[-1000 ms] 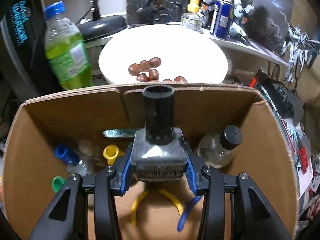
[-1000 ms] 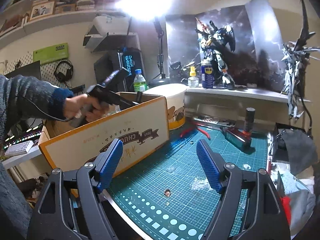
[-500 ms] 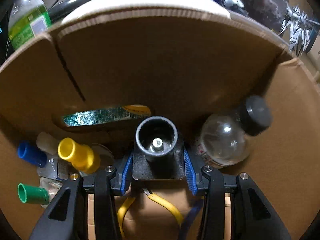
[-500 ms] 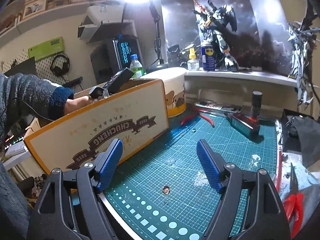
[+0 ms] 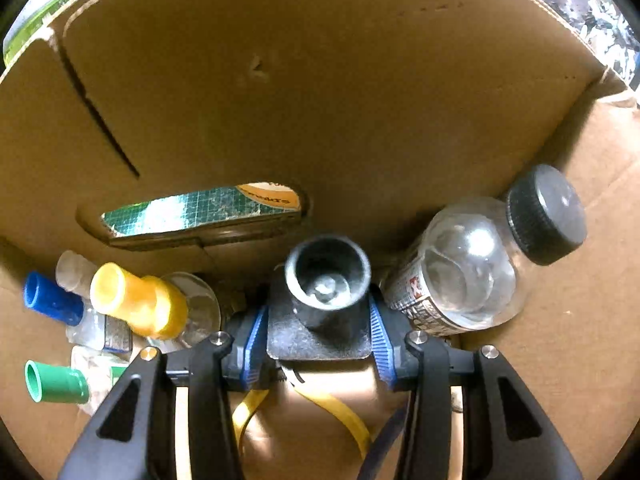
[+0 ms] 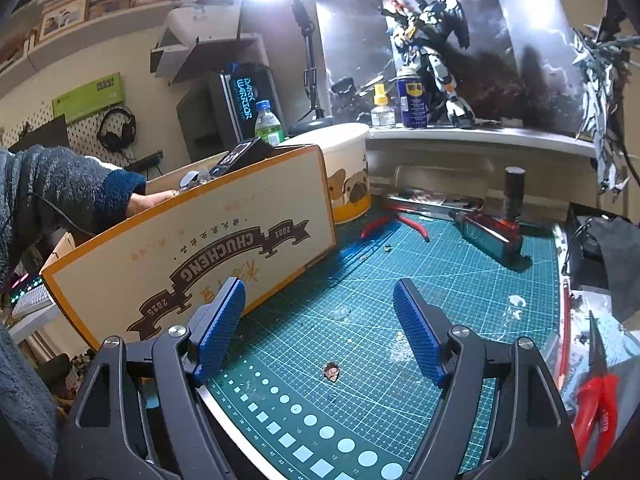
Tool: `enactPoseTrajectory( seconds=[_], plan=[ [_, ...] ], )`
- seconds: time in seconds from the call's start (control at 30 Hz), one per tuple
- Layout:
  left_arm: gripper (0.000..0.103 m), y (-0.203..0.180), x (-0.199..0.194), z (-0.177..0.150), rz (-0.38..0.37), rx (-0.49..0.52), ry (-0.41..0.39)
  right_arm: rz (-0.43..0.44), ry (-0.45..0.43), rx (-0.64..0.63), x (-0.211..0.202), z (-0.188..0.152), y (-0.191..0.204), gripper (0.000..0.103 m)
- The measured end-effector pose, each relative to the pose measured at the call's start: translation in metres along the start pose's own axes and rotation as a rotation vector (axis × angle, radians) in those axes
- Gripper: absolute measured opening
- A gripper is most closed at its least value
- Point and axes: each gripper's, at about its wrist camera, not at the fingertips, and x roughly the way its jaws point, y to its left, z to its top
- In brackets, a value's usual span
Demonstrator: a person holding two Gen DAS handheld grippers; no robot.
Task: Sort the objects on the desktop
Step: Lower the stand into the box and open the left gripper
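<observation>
My left gripper points steeply down inside the cardboard box, shut on a dark square bottle with a black cap. The bottle sits low among the box's contents: a clear bottle with a black lid to its right, a yellow-capped bottle to its left, and yellow-handled pliers underneath. My right gripper hangs open over the green cutting mat with nothing between its fingers. From there the box stands at the left, with a person's sleeve reaching into it.
Blue and green capped bottles lie at the box's left. On the mat are a dark bottle, red pliers and red cutters. A white round tin stands behind the box.
The left gripper has gone down from above the rim deep into the box, still gripping the dark bottle. The right gripper has sunk a little toward the mat, still open.
</observation>
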Motion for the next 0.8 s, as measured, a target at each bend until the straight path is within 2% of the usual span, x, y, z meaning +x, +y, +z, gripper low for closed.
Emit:
enactPoseTrajectory(
  seconds=[0.07, 0.13, 0.2, 0.27, 0.37, 0.5, 0.6, 0.67, 0.8],
  plan=[
    [0.048, -0.005, -0.010, 0.001, 0.012, 0.017, -0.003, 0.000, 0.001, 0.000, -0.001, -0.001, 0.000, 0.075],
    [0.054, -0.009, -0.027, 0.002, 0.041, 0.027, -0.017, 0.000, 0.000, 0.001, -0.002, -0.001, 0.000, 0.075],
    [0.067, -0.011, -0.050, 0.001, 0.074, 0.012, -0.030, 0.000, -0.003, 0.001, -0.003, 0.000, 0.000, 0.075],
    [0.072, -0.012, -0.072, 0.000, 0.099, -0.006, -0.041, 0.005, -0.007, 0.002, -0.004, 0.000, 0.001, 0.075],
    [0.078, -0.010, -0.104, -0.005, 0.121, -0.034, -0.061, 0.011, -0.010, -0.003, -0.006, 0.002, 0.003, 0.075],
    [0.080, 0.000, -0.145, -0.022, 0.181, -0.031, -0.124, 0.018, -0.019, -0.016, -0.009, 0.004, 0.010, 0.075],
    [0.091, 0.010, -0.171, -0.032, 0.201, -0.032, -0.162, 0.023, -0.026, -0.029, -0.013, 0.005, 0.017, 0.076],
    [0.091, 0.016, -0.175, -0.035, 0.204, -0.041, -0.165, 0.025, -0.027, -0.039, -0.015, 0.005, 0.021, 0.076],
    [0.091, 0.032, -0.158, -0.037, 0.214, -0.051, -0.156, 0.022, -0.028, -0.043, -0.019, 0.006, 0.026, 0.076]
  ],
)
